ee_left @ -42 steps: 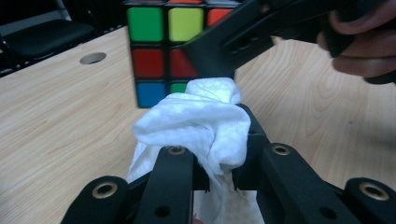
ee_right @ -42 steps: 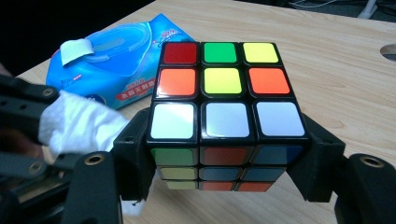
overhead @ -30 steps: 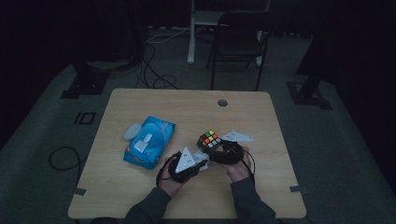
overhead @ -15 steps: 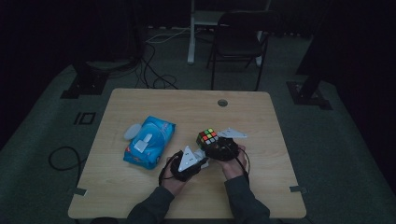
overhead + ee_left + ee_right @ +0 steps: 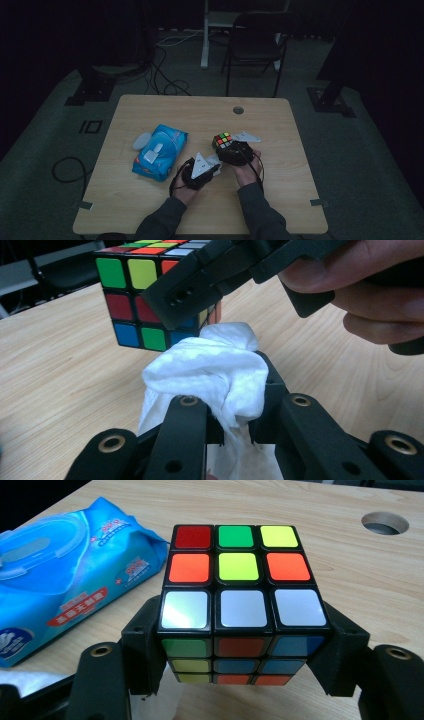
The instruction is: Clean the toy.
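Now the cube (image 5: 239, 605) sits clamped between the right gripper (image 5: 240, 645) jaws, just above the bench (image 5: 150, 210), right of centre. Against its lower side presses a bunched white wipe (image 5: 210, 375), pinched in the left gripper (image 5: 235, 415). Over the last second both hands have drawn together, closing the gap between wipe and cube. Likely meaning: cleaning the cube has begun. Blue wipes pack (image 5: 160, 152) lies to the left, apart.

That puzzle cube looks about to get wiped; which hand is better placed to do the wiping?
Left, probably. The left gripper pinches the white wipe just beside the cube, while the right gripper is occupied clamping the cube.
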### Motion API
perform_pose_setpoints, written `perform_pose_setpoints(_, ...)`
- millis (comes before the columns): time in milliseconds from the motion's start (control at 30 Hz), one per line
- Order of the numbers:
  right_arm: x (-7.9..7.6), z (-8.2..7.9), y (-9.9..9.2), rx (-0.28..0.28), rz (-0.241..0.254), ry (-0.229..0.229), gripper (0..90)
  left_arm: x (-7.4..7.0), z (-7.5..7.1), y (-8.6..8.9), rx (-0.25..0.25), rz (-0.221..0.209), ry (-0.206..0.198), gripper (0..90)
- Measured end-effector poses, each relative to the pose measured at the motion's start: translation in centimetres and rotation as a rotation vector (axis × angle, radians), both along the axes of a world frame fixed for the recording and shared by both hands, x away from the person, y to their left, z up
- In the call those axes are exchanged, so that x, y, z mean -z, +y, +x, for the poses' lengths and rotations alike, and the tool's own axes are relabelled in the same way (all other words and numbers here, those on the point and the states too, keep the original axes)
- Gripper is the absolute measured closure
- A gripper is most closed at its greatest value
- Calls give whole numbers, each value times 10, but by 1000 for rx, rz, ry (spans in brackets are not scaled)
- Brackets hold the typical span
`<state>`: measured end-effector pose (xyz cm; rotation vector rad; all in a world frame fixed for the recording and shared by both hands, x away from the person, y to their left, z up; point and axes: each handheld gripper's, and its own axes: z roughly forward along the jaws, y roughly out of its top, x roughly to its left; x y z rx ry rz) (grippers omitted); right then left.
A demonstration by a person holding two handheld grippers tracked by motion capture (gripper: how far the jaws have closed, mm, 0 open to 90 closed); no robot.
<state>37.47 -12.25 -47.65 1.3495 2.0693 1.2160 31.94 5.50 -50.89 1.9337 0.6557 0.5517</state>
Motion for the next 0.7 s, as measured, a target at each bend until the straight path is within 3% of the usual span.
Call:
perform_pose_setpoints(400,2,7,13,26,20,10,344,5,13,-6,-45,16,-3,807)
perform_pose_setpoints(700,2,8,15,29,50,29,344,13,21,-9,-66,32,19,807)
